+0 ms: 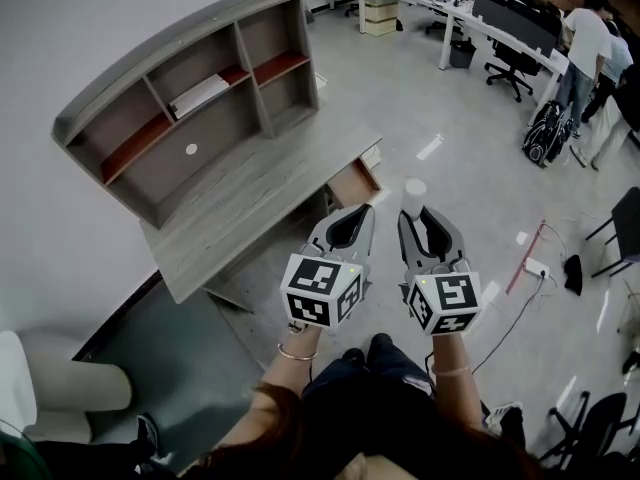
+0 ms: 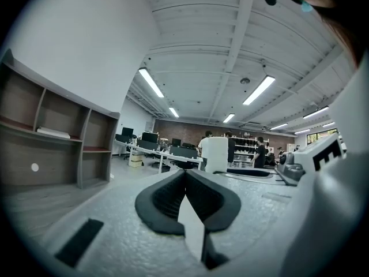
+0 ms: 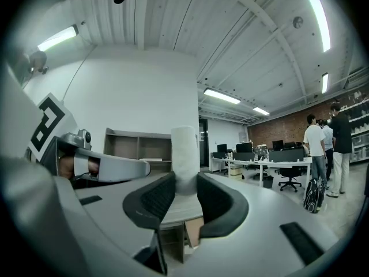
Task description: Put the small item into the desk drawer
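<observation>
The small item is a white cylinder (image 1: 413,193), upright between the pads of my right gripper (image 1: 413,214), which is shut on it. In the right gripper view the cylinder (image 3: 184,152) sticks up above the jaws of that gripper (image 3: 185,180). My left gripper (image 1: 364,210) hangs just to its left with its jaws shut and nothing in them; in its own view the gripper (image 2: 185,173) has the pads meeting at the tip. The grey desk (image 1: 250,193) lies ahead and to the left. Its wooden drawer (image 1: 352,183) stands partly pulled out, just beyond the fingertips.
A hutch (image 1: 190,88) with shelves sits on the desk and holds a flat white thing (image 1: 198,95). Office tables and chairs (image 1: 500,38), people (image 1: 590,48) and a backpack (image 1: 545,128) are at the far right. A power strip with cables (image 1: 535,266) lies on the floor.
</observation>
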The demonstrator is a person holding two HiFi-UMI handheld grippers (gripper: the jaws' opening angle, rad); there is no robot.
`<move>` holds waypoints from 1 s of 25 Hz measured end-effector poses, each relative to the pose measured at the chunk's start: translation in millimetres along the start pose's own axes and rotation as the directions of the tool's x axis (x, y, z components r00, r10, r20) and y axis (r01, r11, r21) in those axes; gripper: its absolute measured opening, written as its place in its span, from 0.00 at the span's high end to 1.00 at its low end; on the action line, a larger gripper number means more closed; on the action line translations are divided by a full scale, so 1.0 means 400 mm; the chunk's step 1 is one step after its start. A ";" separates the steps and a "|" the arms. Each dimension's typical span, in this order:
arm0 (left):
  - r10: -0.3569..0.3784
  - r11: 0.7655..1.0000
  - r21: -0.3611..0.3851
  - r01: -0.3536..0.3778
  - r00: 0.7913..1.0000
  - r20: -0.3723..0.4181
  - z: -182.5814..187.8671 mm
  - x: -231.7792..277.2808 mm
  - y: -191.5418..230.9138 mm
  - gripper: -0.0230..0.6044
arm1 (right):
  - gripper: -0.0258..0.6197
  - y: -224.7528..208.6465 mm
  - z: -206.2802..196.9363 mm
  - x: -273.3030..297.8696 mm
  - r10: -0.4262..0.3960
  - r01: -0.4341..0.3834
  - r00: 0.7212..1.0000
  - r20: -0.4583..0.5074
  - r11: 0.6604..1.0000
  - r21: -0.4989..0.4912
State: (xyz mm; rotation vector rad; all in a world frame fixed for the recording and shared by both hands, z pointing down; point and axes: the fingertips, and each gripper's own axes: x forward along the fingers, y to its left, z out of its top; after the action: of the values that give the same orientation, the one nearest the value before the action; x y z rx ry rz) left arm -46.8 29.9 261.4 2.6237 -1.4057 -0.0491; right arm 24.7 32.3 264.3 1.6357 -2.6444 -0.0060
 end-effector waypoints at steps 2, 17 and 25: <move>-0.002 1.000 -0.003 0.002 1.000 -0.001 0.002 0.018 0.013 0.94 | 0.78 -0.009 -0.003 0.019 -0.002 0.002 1.000 -0.002 1.000 0.002; 0.031 0.999 -0.009 -0.031 1.000 0.001 -0.017 0.310 0.160 0.94 | 0.78 -0.186 -0.071 0.287 0.033 -0.033 0.999 -0.040 0.999 0.012; 0.084 0.996 -0.013 -0.084 0.996 0.000 -0.042 0.453 0.221 0.94 | 0.78 -0.284 -0.119 0.407 0.079 -0.079 0.993 -0.084 0.997 0.002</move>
State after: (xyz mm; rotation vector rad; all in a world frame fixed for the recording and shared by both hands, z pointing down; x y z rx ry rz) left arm -16.8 -166.4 300.8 2.5517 -1.5090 -0.0481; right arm 55.2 -163.4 313.8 1.4944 -2.6428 0.0614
